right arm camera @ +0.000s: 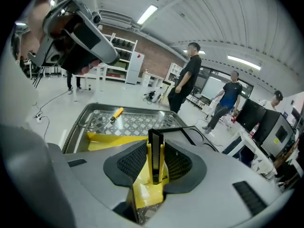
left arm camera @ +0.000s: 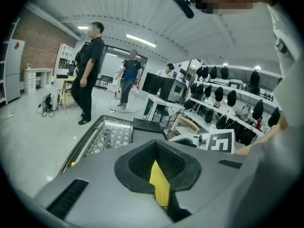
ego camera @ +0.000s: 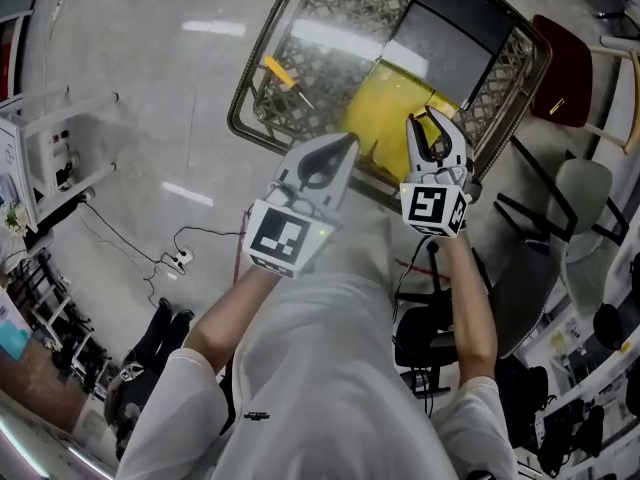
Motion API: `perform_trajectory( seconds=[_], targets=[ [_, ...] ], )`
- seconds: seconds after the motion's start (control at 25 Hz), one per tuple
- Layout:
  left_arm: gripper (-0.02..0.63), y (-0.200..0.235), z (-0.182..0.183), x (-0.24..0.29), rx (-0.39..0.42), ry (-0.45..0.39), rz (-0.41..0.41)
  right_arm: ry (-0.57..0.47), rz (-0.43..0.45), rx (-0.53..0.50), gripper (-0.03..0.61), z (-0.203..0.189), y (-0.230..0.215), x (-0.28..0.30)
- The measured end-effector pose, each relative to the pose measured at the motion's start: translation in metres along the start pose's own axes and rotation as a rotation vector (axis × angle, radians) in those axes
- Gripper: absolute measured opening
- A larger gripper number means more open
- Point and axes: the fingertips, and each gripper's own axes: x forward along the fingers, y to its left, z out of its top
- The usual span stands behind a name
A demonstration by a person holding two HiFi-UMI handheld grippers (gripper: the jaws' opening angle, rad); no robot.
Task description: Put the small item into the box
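- we look down from the head view at a wire mesh basket (ego camera: 330,68). inside it lie a yellow box (ego camera: 395,118), a black box (ego camera: 450,23) and, at the far left, a yellow-handled tool (ego camera: 280,73).
- the right gripper (ego camera: 435,133) is held above the near edge of the yellow box. in its own view, its jaws are clamped on the small item (right arm camera: 154,158), a slim yellow piece with a black strip down its middle. it stands upright between the pads.
- so the small item is in the air, in the right gripper. it is not in either box.
- the left gripper (ego camera: 345,143) is held just left of the right one, with its tip at the left edge of the yellow box. its jaws are closed, and its own view shows a thin yellow sliver at their seam.
- we judge that this sliver is an edge or flap of the yellow box pinched there, perhaps to hold the box open. we cannot rule out that it is only the box seen through the gap.
- as we read it, the pick-up is done and the item has been carried over the basket.
- what is left is to lower the item into the box and release it. we take this to be the yellow box, since both grippers are at it.
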Motion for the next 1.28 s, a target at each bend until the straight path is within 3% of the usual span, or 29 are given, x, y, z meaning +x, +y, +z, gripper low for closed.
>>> perform_trajectory(
  seconds=[0.36,0.88,1.28],
  targets=[
    [0.002,0.011,-0.015,0.013,-0.009,0.009,0.004,0.036,0.022,-0.054,0.107,-0.024,0.001,0.029],
    [0.002,0.014,-0.031,0.021,-0.033,0.017,0.019,0.102,0.131,-0.167,0.108,-0.034,0.016,0.076],
    [0.002,0.021,-0.041,0.014,-0.04,0.03,0.039,0.169,0.161,-0.169,0.109,-0.046,0.02,0.1]
  ],
)
